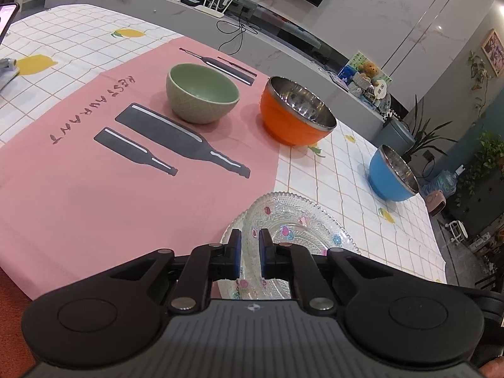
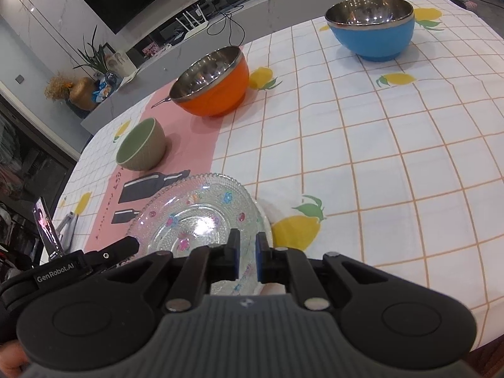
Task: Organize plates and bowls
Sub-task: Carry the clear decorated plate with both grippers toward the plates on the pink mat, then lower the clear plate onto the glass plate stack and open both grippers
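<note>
A clear glass plate [image 1: 296, 226] with flower prints is held at the near table edge, tilted, over a white plate [image 2: 266, 220] just visible under it. My left gripper [image 1: 250, 247] is shut on its left rim. My right gripper [image 2: 247, 245] is shut on its right rim [image 2: 201, 217]. A green ceramic bowl [image 1: 203, 93] [image 2: 141, 148] stands on the pink mat [image 1: 94, 189]. An orange steel-lined bowl [image 1: 296, 113] [image 2: 211, 82] stands at the mat's far corner. A blue steel-lined bowl [image 1: 392, 174] [image 2: 371, 26] stands further right on the cloth.
The table has a white checked lemon-print cloth [image 2: 362, 157]. A phone on a stand [image 2: 47, 226] is at the left edge. A grey sideboard with a router [image 1: 214, 6] runs behind the table.
</note>
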